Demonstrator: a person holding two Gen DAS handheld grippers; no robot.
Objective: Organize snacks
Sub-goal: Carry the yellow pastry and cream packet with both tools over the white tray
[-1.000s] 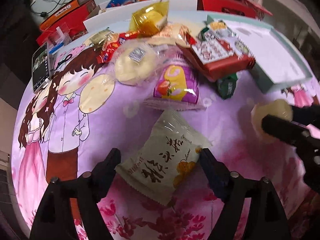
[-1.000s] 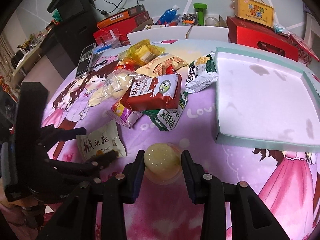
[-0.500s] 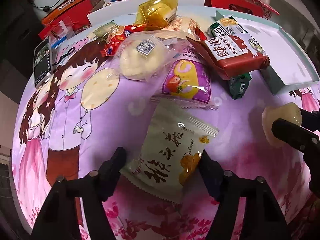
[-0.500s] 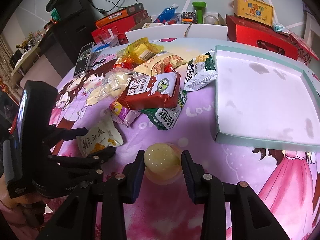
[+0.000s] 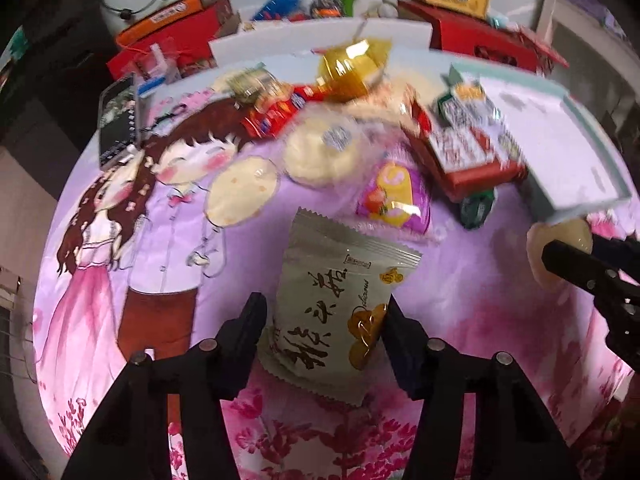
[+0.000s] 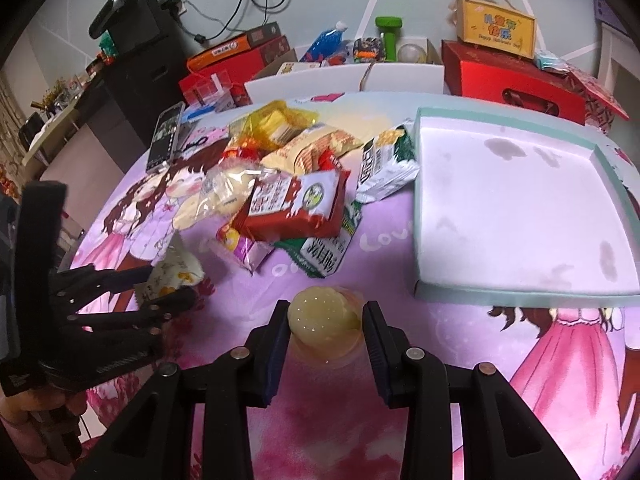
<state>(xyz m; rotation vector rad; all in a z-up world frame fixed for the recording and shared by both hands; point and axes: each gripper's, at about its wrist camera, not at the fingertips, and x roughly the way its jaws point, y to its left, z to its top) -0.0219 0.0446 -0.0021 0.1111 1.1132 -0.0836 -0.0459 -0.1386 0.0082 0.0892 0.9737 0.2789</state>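
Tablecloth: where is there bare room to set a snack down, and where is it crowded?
The pale tray is bare inside. The tablecloth between the tray's near wall and the right gripper is free, as is the printed couple left of the snack pile. That pile crowds the middle.

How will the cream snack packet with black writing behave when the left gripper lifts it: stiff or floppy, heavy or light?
The cream packet is probably floppy: its crimped film already bends between the closing left gripper. It looks puffed, so likely light for its size. The glossy wrapper may slip if it is pinched only at the edges.
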